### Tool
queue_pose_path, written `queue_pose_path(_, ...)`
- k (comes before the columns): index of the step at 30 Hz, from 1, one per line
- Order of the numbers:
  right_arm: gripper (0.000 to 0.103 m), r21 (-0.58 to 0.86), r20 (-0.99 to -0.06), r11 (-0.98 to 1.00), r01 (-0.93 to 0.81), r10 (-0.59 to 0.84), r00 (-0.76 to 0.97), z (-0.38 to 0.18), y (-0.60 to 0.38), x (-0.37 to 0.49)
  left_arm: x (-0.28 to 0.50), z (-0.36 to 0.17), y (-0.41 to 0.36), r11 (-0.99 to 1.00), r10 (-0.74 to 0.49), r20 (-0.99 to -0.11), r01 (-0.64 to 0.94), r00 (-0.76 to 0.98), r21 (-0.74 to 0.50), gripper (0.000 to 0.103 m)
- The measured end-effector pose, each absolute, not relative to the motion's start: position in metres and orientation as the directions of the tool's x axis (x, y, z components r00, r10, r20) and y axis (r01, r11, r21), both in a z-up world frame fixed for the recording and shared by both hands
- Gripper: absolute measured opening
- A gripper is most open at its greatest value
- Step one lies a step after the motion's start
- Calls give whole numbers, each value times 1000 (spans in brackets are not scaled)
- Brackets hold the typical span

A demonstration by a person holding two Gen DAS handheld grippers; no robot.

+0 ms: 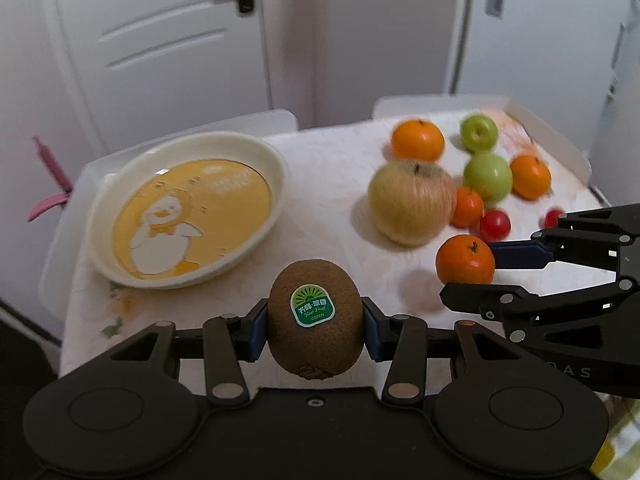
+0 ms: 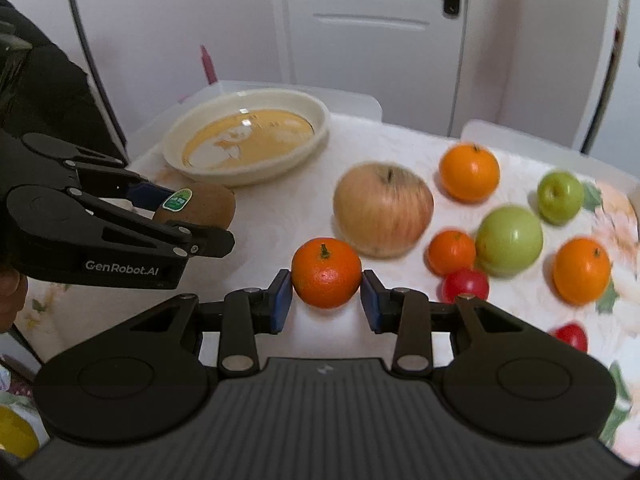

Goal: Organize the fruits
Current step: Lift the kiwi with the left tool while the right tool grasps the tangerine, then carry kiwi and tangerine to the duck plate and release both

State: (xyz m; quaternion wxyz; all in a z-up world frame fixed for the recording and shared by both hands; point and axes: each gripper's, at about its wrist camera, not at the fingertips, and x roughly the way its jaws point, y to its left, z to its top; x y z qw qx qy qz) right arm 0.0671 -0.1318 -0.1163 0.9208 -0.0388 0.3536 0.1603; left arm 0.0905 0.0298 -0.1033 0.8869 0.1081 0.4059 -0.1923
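**Two fruits gripped, dish waiting**

Above the desk (image 1: 328, 168), each tool carries one fruit. The left tool (image 1: 316, 322) is clenched on a kiwi (image 1: 316, 320), its blue pads pressed against the two flanks so the fruit hangs upright with the sticker facing the camera; gripping across the narrow waist likely keeps the fuzzy skin from slipping. The right tool (image 2: 326, 296) is closed on a small orange (image 2: 326, 272), pads at its widest part, stem up. The right wrist view shows a pale shadow under the orange, so it seems just clear of the cloth.

The dish (image 1: 276, 160) sits empty at the far left of the desk, well apart from the loose fruit, which suggests it is the place to gather them. The kiwi is nearer to it than the orange.

The remaining fruit lies clustered on the right: a large apple (image 1: 412, 204), two green apples (image 1: 487, 176), further oranges (image 1: 417, 140) and small red fruits (image 1: 495, 225). Several touch one another, so taking the outlying pieces first leaves room for the pads.
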Motion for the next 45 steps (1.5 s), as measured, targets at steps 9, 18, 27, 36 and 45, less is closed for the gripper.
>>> queue_pose_path(9, 52, 47, -621, 910, -412, 350, 701, -68, -134, 100, 91, -60, 37, 970, -151, -706, 243, 692, 31, 50)
queue_pose_path(18, 52, 66, -601, 912, -404, 360, 714, -47, -111, 151, 136, -41, 66, 982, -117, -671, 185, 732, 32, 50)
queue_pose_path(27, 52, 68, -621, 930, -360, 322, 714, -55, -78, 213, 210, -57, 87, 971, -119, -682, 227, 722, 72, 50)
queue_pose_path(36, 52, 69, -665, 951, -303, 270, 697, -76, -66, 254, 263, -101, 85, 943, -138, -715, 312, 685, 117, 50)
queue_pose_path(45, 52, 71, -691, 960, -272, 244, 680, -87, -66, 272, 283, -123, 83, 929, -132, -730, 341, 671, 146, 57)
